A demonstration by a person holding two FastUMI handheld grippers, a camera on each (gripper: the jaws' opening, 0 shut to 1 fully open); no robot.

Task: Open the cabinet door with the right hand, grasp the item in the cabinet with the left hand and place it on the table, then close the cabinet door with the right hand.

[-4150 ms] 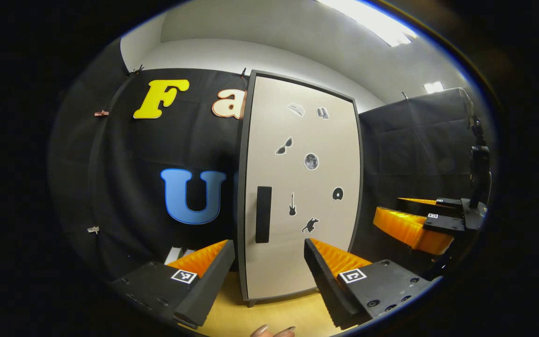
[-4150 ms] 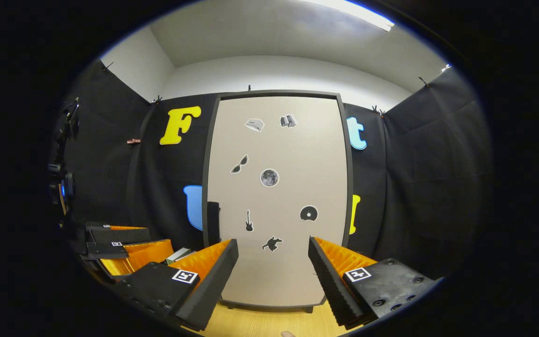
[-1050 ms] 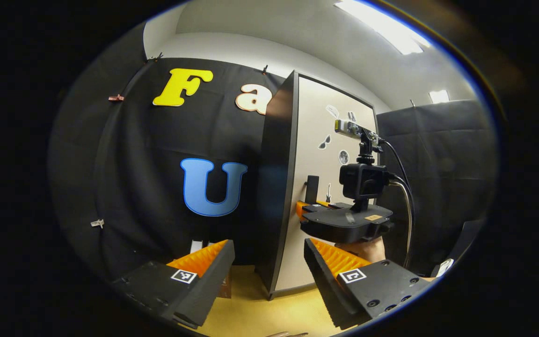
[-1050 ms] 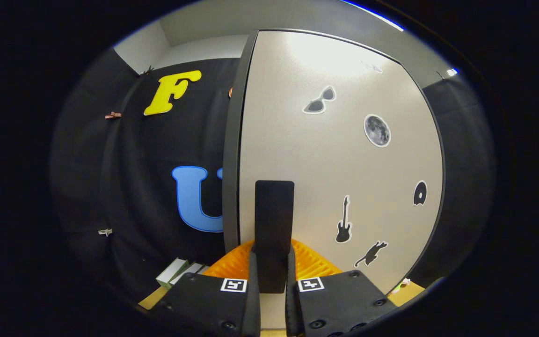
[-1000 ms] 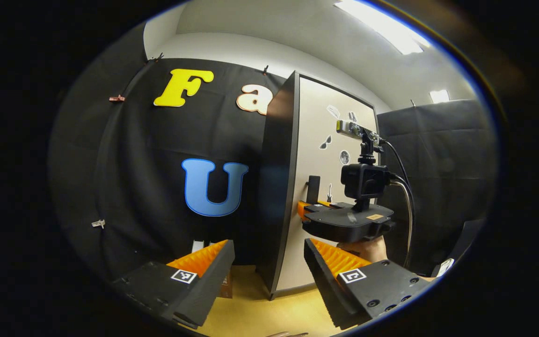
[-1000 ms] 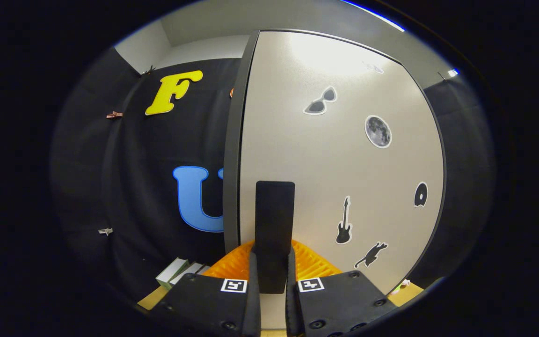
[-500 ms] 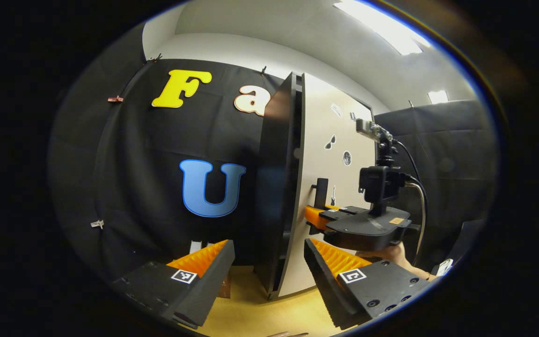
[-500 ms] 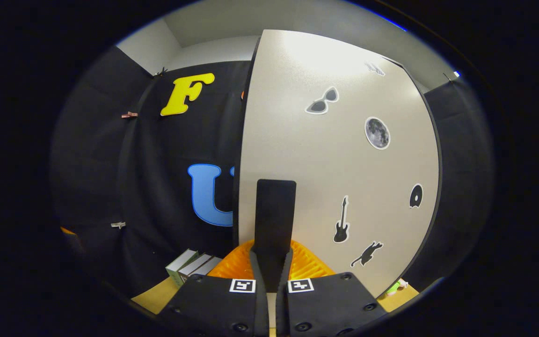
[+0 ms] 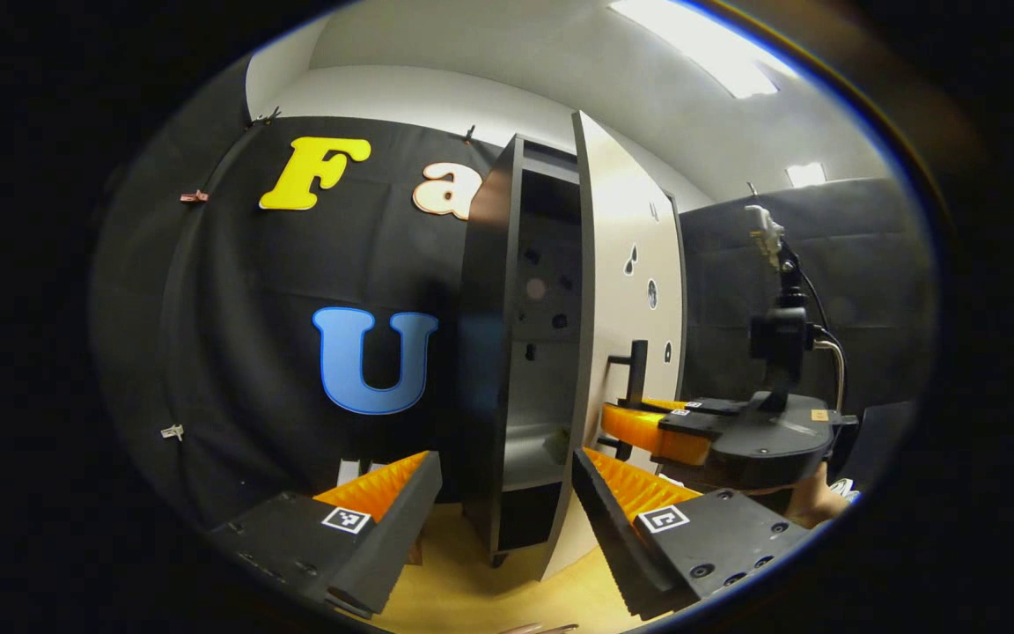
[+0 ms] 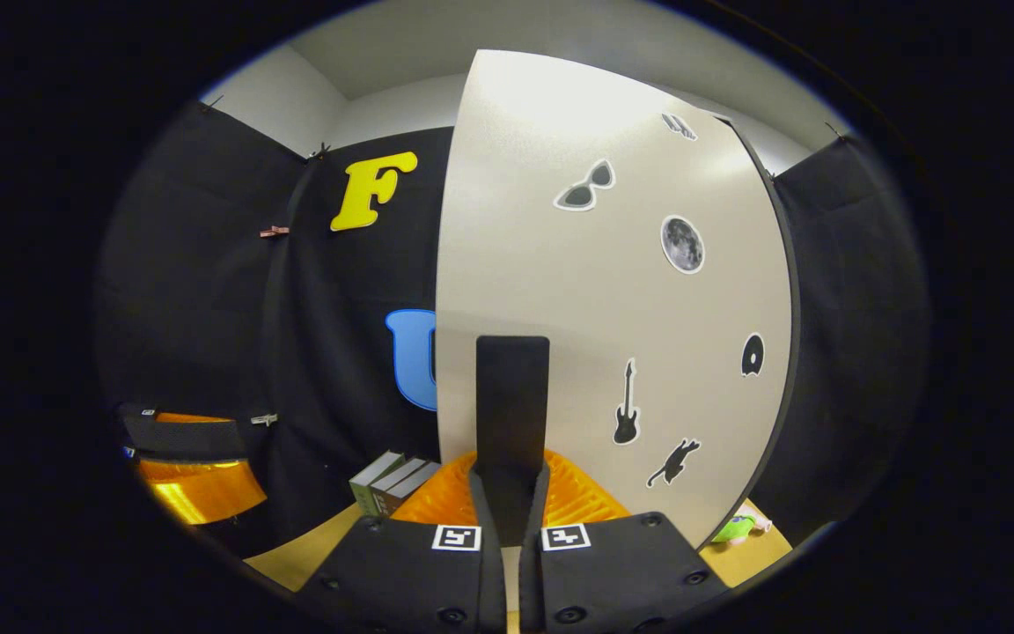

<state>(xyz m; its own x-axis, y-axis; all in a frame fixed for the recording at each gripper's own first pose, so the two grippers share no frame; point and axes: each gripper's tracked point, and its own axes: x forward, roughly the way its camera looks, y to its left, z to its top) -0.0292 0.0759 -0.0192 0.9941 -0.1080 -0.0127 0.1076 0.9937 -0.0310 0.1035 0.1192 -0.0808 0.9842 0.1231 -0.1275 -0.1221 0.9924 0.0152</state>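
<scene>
The tall dark cabinet stands on the wooden table with its beige stickered door swung partly open. My right gripper is shut on the door's black vertical handle. In the left gripper view, the right gripper holds the handle from the right. On the cabinet's lower shelf lies a small item, too dim to make out. My left gripper hangs open in front of the opening, with nothing between its fingers. The left gripper also shows at the left of the right gripper view.
Several books lie on the table left of the cabinet, against the booth wall. A small green object sits on the table past the door's right edge. A hand holds the right gripper.
The right gripper came to the door, shut on the handle and has pulled it outward; in the last half second the gap widened and the cabinet's inside and shelf came into view.
</scene>
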